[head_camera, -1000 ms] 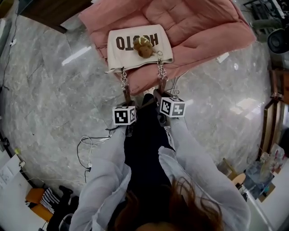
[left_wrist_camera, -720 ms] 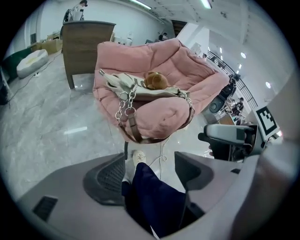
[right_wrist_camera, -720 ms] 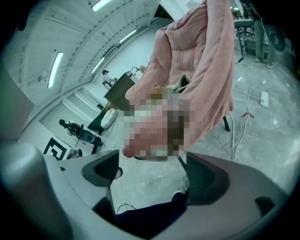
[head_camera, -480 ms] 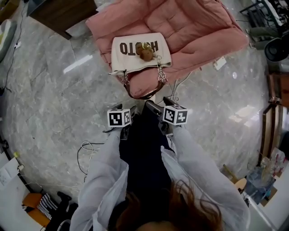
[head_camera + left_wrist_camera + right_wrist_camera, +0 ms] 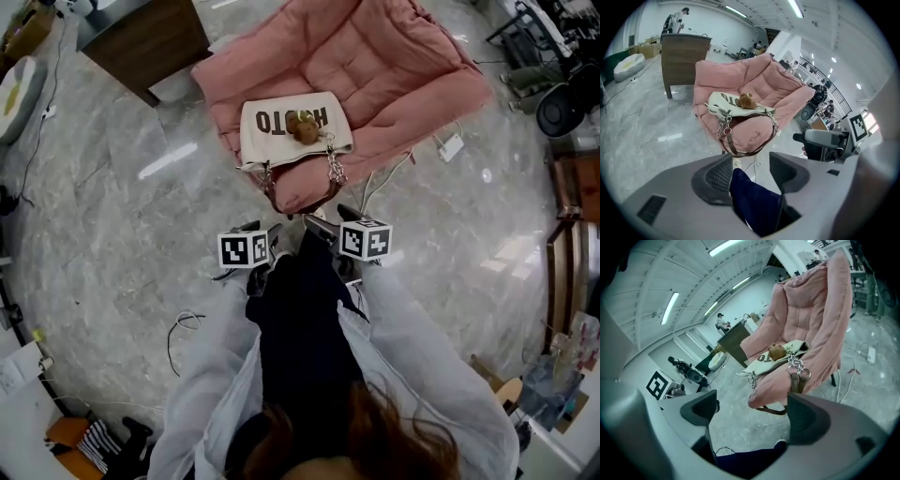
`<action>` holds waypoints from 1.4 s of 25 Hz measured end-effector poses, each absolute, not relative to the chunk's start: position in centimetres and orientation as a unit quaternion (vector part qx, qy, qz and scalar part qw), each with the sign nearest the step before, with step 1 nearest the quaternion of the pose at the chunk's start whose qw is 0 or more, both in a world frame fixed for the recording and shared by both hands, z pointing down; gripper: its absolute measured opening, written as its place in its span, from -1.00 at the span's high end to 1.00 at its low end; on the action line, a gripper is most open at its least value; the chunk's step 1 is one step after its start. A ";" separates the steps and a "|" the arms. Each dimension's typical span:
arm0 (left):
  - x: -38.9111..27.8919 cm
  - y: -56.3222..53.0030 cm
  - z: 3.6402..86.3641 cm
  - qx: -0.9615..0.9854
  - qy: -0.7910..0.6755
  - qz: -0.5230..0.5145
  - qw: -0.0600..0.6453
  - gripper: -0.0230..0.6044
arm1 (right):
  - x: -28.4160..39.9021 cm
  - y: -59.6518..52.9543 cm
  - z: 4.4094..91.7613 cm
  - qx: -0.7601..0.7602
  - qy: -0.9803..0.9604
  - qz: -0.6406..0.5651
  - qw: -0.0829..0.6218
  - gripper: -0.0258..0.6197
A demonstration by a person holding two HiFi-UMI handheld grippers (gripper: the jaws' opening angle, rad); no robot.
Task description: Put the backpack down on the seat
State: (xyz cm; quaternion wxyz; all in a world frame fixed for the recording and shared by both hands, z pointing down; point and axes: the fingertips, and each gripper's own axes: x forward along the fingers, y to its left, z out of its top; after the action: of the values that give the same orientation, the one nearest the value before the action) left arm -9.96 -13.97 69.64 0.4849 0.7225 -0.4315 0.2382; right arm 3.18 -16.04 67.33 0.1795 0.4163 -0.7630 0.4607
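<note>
Looking down on a grey marble floor (image 5: pixel 94 187). Far left, top: a dark wood cabinet (image 5: pixel 150 42).

L gripper (image 5: pixel 262 232) is raised in front of the person's body. Its jaws are apart w/ nothing clamped; they've just swung open, then eased in a bit. In its own view (image 5: pixel 750 159) I see only navy clothing low in the gap, and the pads aren't pressing on it.

Centre: the cream bag (image 5: pixel 281 122) lies on the front of the pink seat (image 5: pixel 375 66), clear of both grippers. A brown toy (image 5: pixel 303 127) sits on top. Its brown strap (image 5: pixel 295 202) loops down over the seat's front edge.

R gripper (image 5: pixel 333 220) is beside the L one. Its jaws are spread wide, just opened, w/ nothing held; floor and navy cloth show between them (image 5: pixel 752 401).

Right of the seat: a white power strip (image 5: pixel 450 147) on the floor.
</note>
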 end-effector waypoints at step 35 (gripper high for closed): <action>-11.0 -20.8 37.0 0.870 -0.456 -0.033 0.184 0.88 | 7.2 -18.9 38.2 0.498 -0.848 0.184 0.007 0.89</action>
State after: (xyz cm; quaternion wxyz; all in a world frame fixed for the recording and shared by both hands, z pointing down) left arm -11.03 -20.79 36.99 0.1835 0.8700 -0.4564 -0.0332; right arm 7.24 -18.87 38.17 0.0070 0.4979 -0.8475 0.1839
